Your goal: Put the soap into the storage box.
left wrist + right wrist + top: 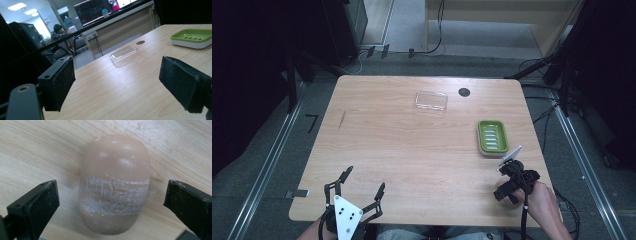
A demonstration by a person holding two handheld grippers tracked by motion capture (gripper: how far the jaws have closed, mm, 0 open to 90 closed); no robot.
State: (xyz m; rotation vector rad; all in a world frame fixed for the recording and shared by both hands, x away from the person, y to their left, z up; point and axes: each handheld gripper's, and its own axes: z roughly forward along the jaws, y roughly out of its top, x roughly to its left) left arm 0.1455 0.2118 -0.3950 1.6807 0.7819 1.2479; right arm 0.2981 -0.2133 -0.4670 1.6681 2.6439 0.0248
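A tan bar of soap (115, 185) with a scuffed white band lies flat on the wooden table (412, 150). My right gripper (113, 195) hangs just above it, open, with one jaw on each side of the bar and neither touching it. From above, the right gripper (508, 186) points down near the table's front right corner. A green soap dish (492, 137) on a white base stands just beyond it and holds nothing. A clear plastic lid (431, 101) lies at the far middle. My left gripper (365, 180) is open at the front left, holding nothing.
A small dark round hole (464, 92) sits in the tabletop to the right of the lid. The left gripper view looks across to the lid (125, 55) and the dish (192, 37). Beyond the far edge are a counter, cables and a seated person.
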